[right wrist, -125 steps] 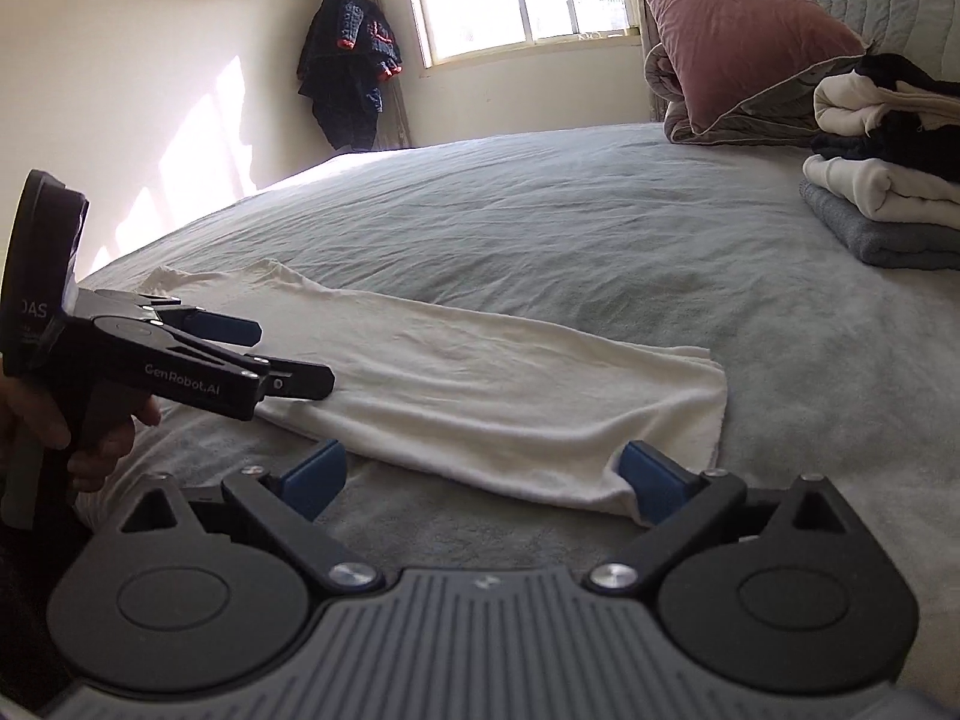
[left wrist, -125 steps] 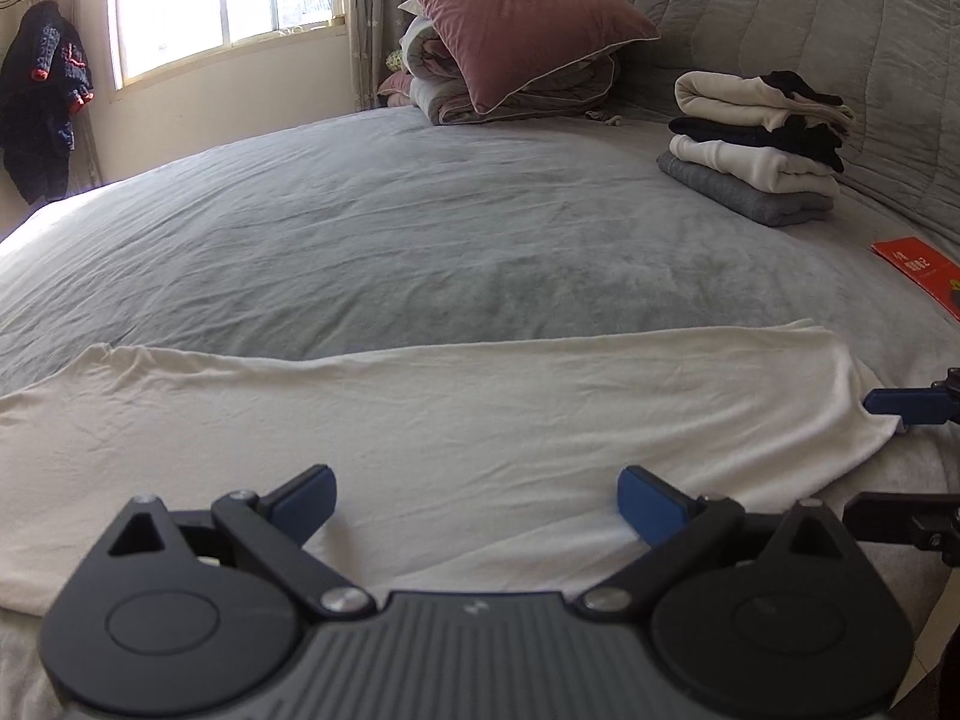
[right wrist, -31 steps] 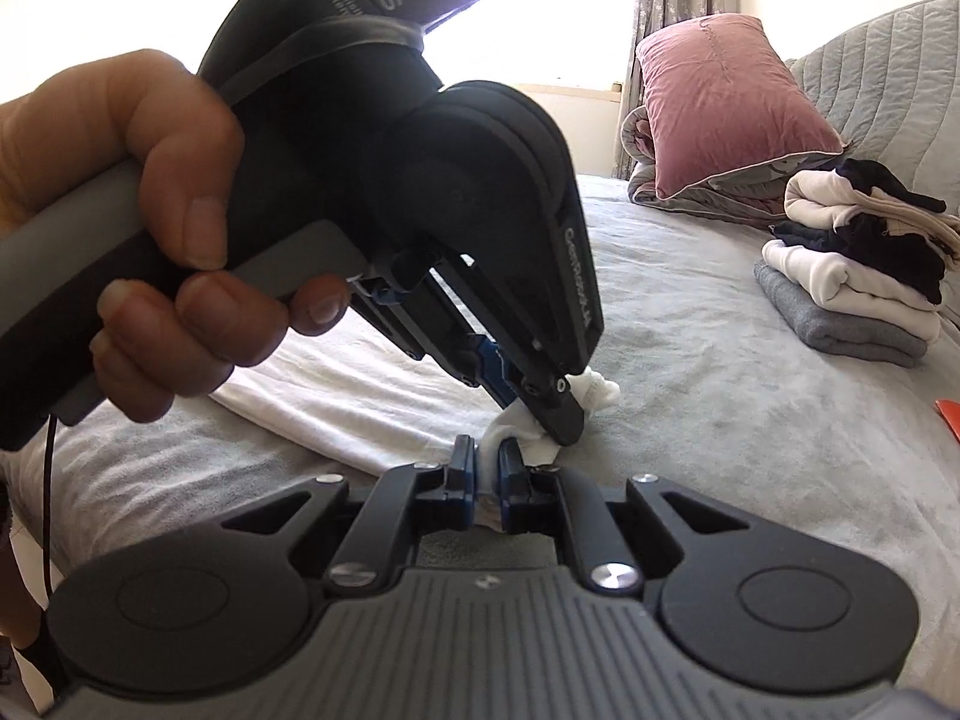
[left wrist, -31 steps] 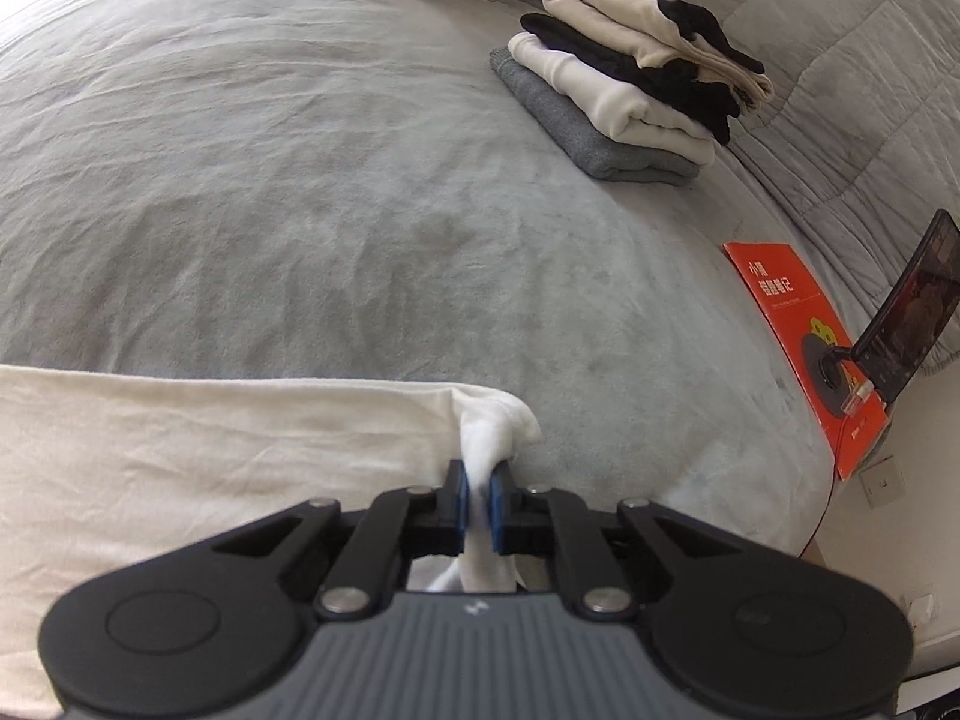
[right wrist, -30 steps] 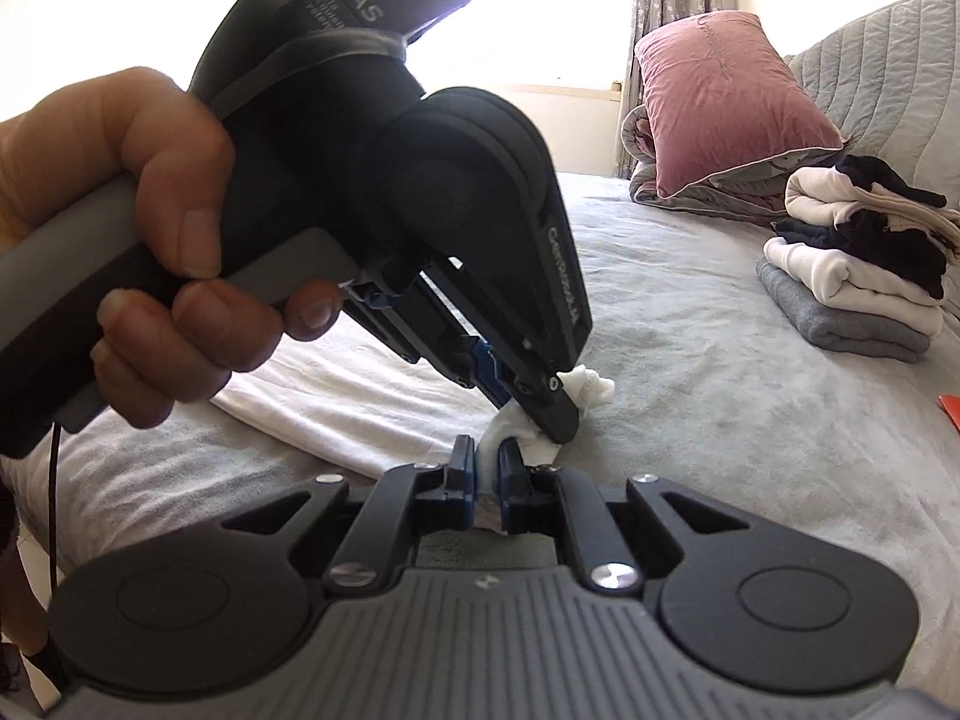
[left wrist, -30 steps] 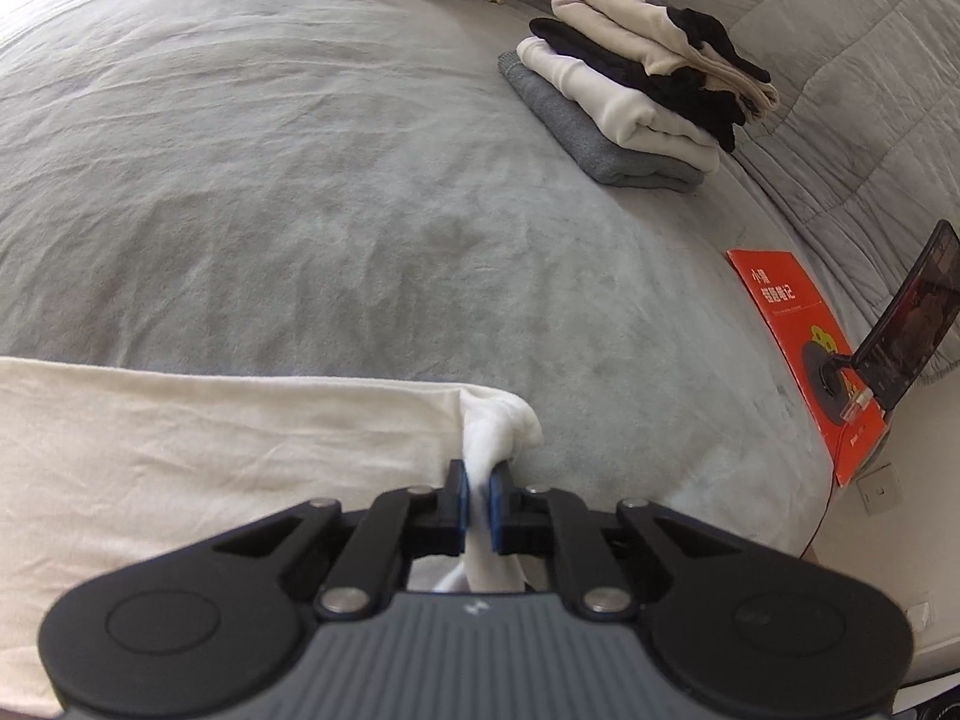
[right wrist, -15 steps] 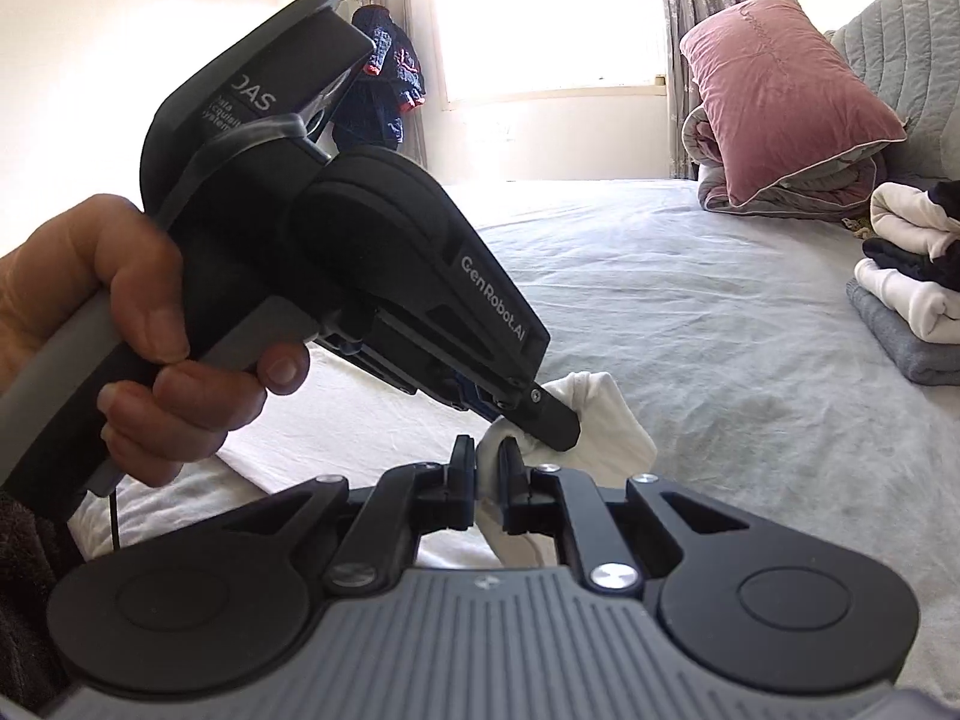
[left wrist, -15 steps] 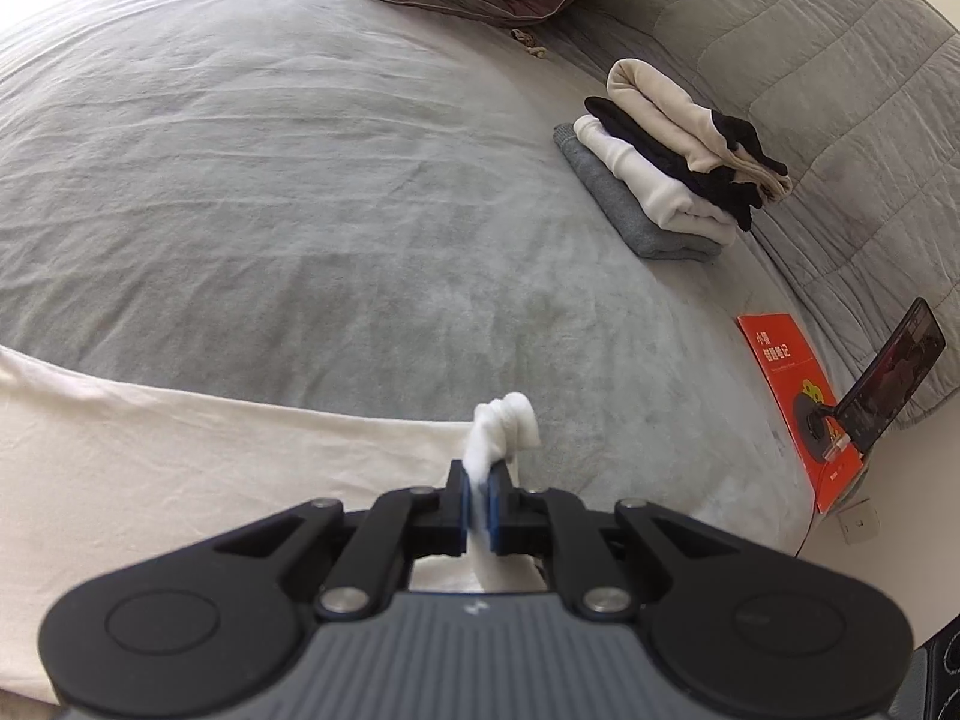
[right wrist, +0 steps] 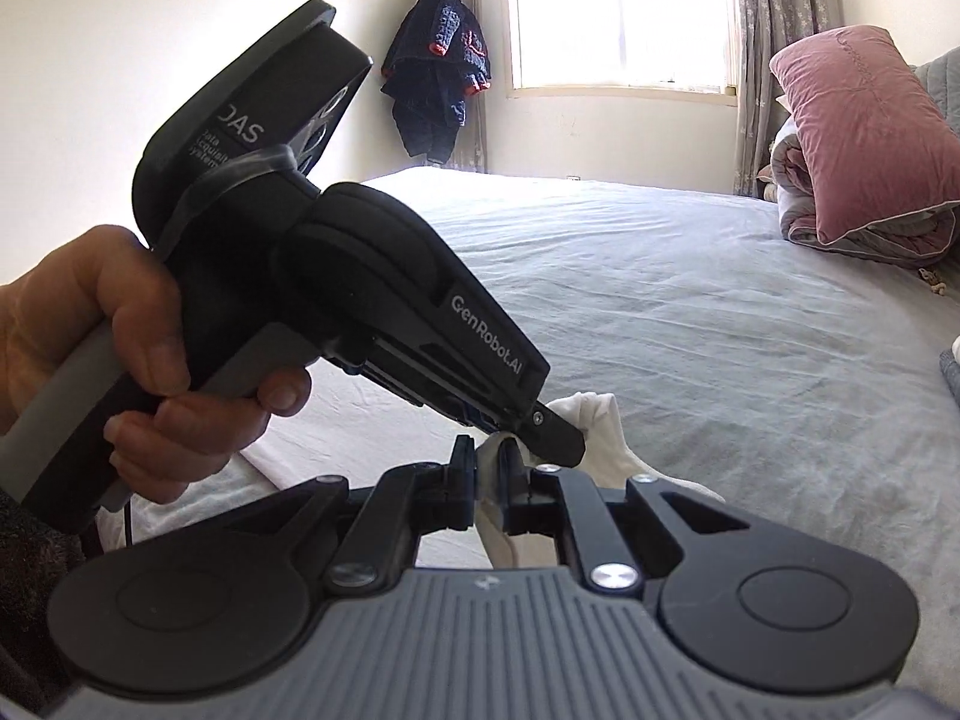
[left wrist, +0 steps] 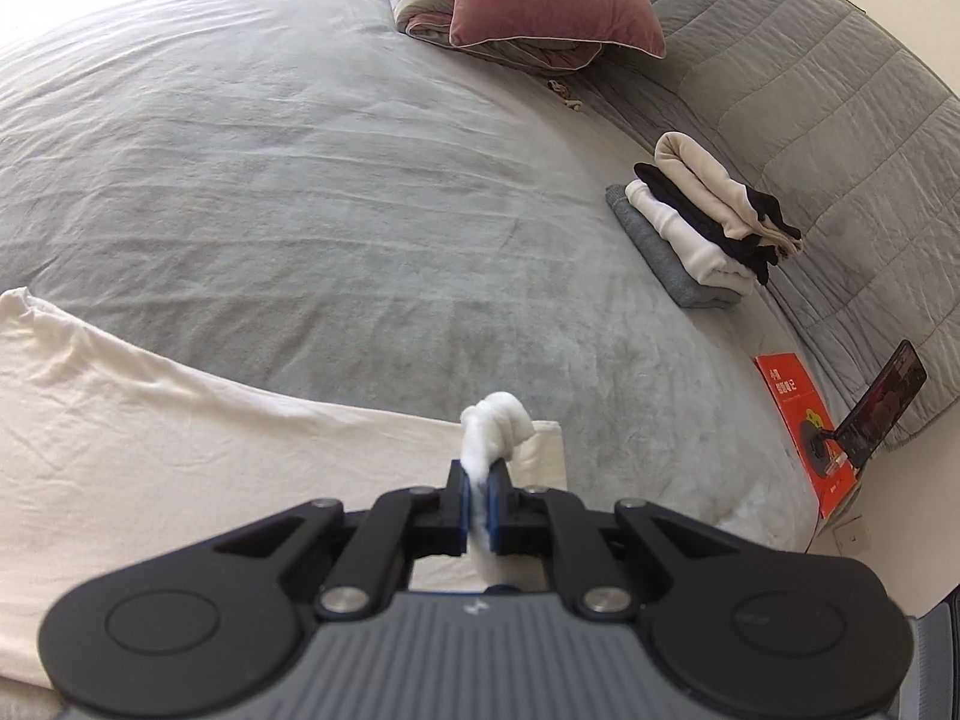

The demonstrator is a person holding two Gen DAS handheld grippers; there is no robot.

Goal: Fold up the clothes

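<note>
Nearby, folded clothes (left wrist: 696,228) flank both tools, left (left wrist: 478,501) and right (right wrist: 486,474), pinching the cream garment (left wrist: 180,450).

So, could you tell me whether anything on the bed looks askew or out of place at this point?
Nothing looks damaged or spilled. The white garment is bunched where the left gripper and right gripper pinch its end, as expected mid-fold. Only the red booklet sits oddly, at the bed's edge by a propped phone.

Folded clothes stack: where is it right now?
In the left wrist view, the folded clothes stack sits at right on the grey bed, beside the quilted headboard.
</note>
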